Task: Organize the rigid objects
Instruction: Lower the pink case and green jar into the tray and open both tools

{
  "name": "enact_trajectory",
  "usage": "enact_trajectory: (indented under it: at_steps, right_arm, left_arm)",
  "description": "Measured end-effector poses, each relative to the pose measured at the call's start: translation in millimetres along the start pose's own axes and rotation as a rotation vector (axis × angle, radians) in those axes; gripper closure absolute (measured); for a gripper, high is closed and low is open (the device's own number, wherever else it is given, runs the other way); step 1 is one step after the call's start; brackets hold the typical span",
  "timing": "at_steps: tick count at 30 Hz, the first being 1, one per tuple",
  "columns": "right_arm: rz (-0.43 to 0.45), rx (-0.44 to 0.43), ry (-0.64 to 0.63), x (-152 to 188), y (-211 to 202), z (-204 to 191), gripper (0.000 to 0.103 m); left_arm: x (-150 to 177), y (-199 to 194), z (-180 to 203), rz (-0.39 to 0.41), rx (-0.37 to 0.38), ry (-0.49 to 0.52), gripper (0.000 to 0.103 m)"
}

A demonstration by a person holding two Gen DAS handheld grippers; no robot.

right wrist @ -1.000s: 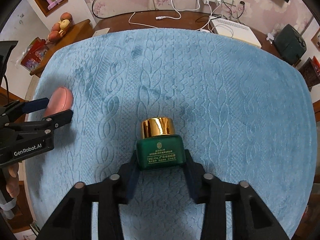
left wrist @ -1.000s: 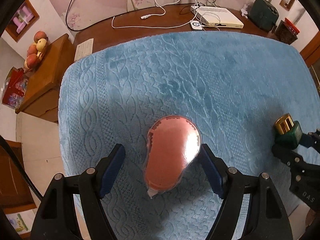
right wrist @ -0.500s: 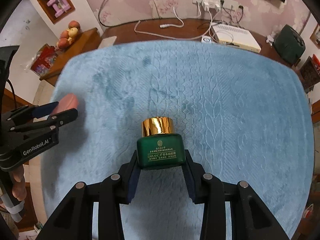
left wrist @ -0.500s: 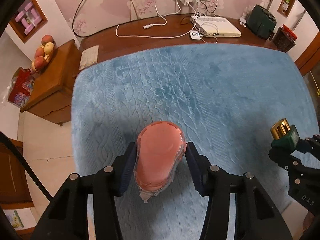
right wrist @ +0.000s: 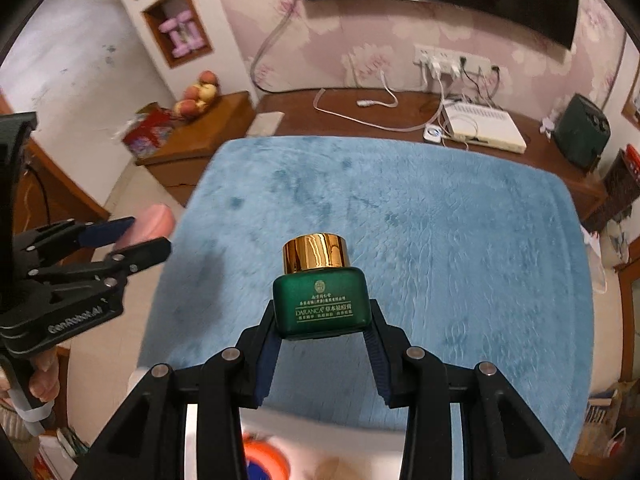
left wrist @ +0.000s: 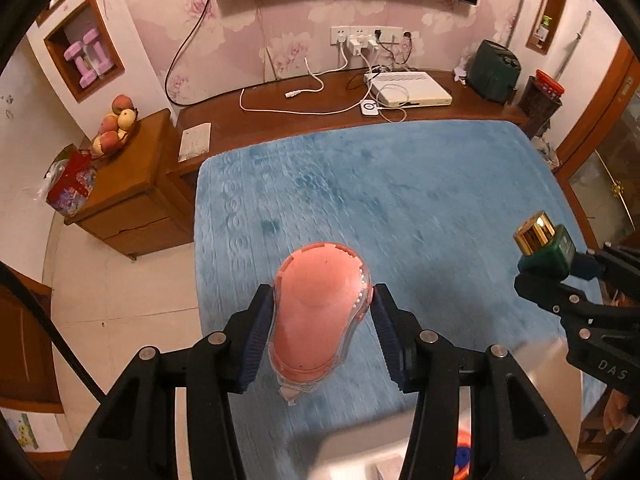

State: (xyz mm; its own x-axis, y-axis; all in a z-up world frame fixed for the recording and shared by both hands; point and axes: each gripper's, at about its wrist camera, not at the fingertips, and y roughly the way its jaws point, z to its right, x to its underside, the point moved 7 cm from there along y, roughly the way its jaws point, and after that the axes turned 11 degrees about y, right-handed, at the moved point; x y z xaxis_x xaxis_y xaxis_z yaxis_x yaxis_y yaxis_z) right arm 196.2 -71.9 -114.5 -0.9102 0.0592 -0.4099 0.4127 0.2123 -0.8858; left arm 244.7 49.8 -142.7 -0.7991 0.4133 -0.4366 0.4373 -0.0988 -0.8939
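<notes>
Covering the table, blue blanket (left wrist: 400, 184), left gripper (left wrist: 320, 320) clamping pink dispenser (left wrist: 320, 308), right gripper (right wrist: 322, 320) clamping green jar (right wrist: 320, 300)

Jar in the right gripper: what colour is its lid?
Shiny gold lid on a dark green jar; clearest in the right wrist view.

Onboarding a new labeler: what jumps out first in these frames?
Two held items dominate: the left gripper is clamped on a pink tape dispenser, and the right gripper grips a green jar with a gold lid, both lifted above the blue blanket. Behind it, a wooden desk carries white cables and a white box under a wall-mounted screen.
</notes>
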Motion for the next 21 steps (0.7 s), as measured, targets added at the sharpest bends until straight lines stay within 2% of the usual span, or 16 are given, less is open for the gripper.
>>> enact_trajectory:
  at_steps: [4, 11, 21]
  right_arm:
    - [0.021, -0.019, -0.051, 29.6, -29.5, -9.4, 0.063]
    - [-0.013, -0.072, -0.081, 86.5, -51.8, -17.0, 0.063]
    - [-0.186, -0.087, -0.208, 191.2, -27.4, -31.5, 0.063]
  left_arm:
    - [24.4, -24.8, 20.3, 0.011, -0.005, 0.011, 0.050]
    - [58.9, -48.2, 48.6, 0.025, -0.012, 0.005, 0.050]
    - [105.7, -34.8, 76.2, -0.019, -0.024, -0.029, 0.050]
